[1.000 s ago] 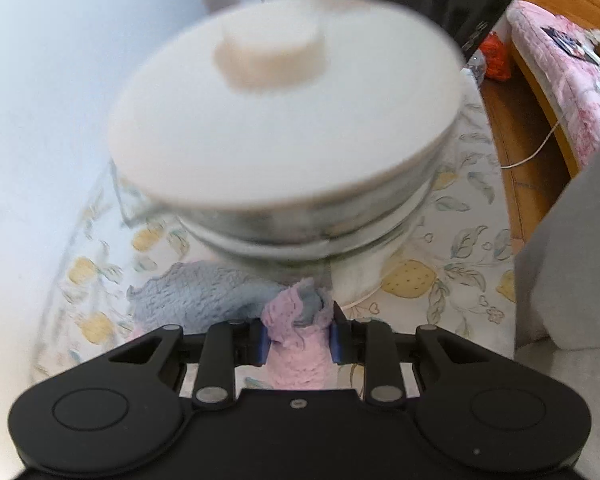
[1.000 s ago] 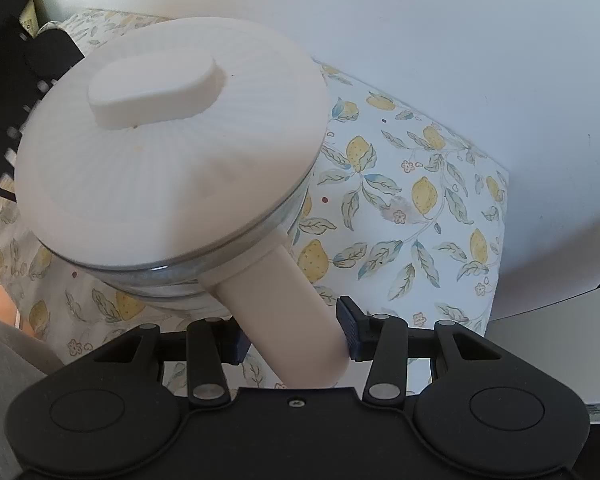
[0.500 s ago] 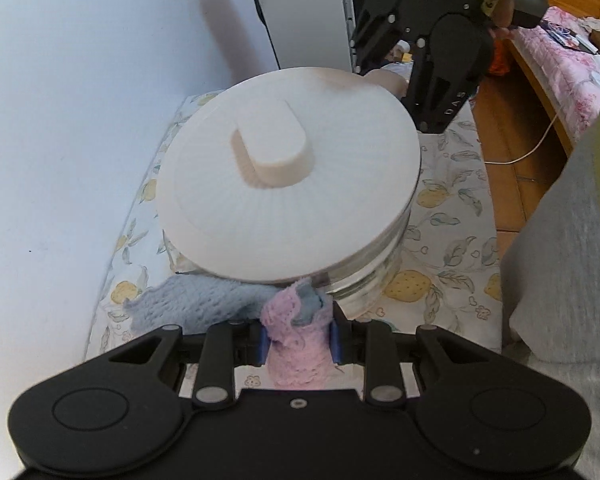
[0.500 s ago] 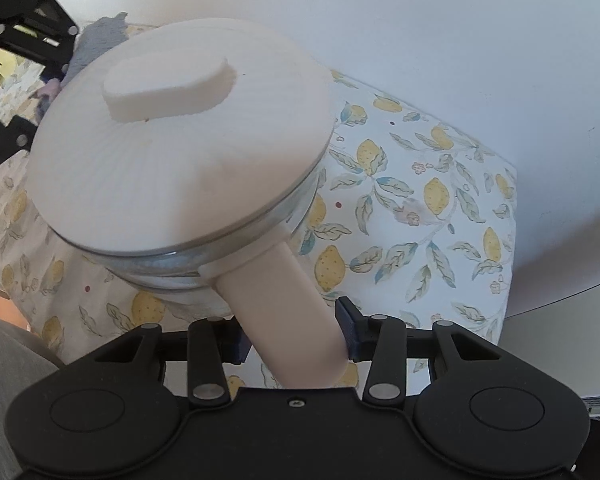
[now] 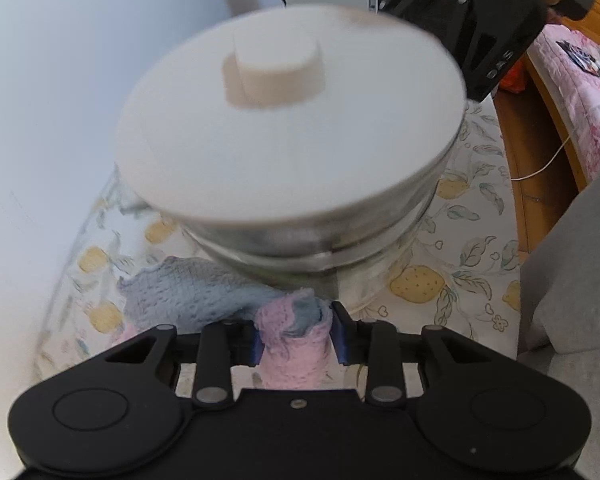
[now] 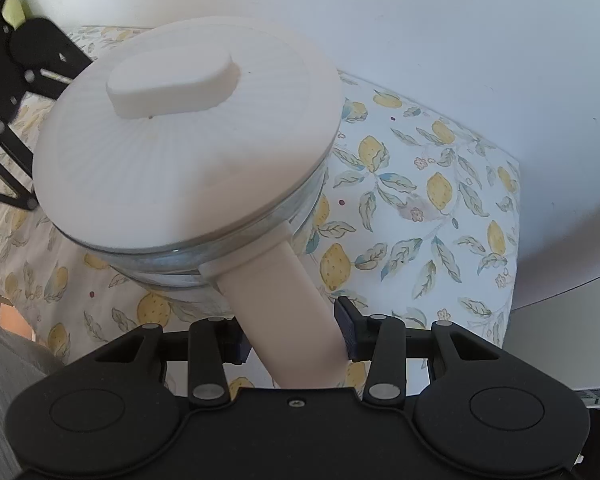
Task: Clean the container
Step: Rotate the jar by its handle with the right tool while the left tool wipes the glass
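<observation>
While the right gripper (image 6: 294, 344) clamps its cream handle (image 6: 284, 320), the glass, white-lidded container (image 5: 292, 136) faces the left gripper (image 5: 296, 336) pinching a cloth (image 5: 292, 344).

Your left-wrist view smears the container's lid (image 5: 288, 120) with blur, its glass wall (image 5: 312, 240) hides where the cloth (image 5: 288, 340) touches, the right gripper (image 5: 472, 12) runs off the far edge.

Bright, soft daylight; the lid (image 5: 288, 120) is motion-blurred in the left view, fisheye edges bowed.
</observation>
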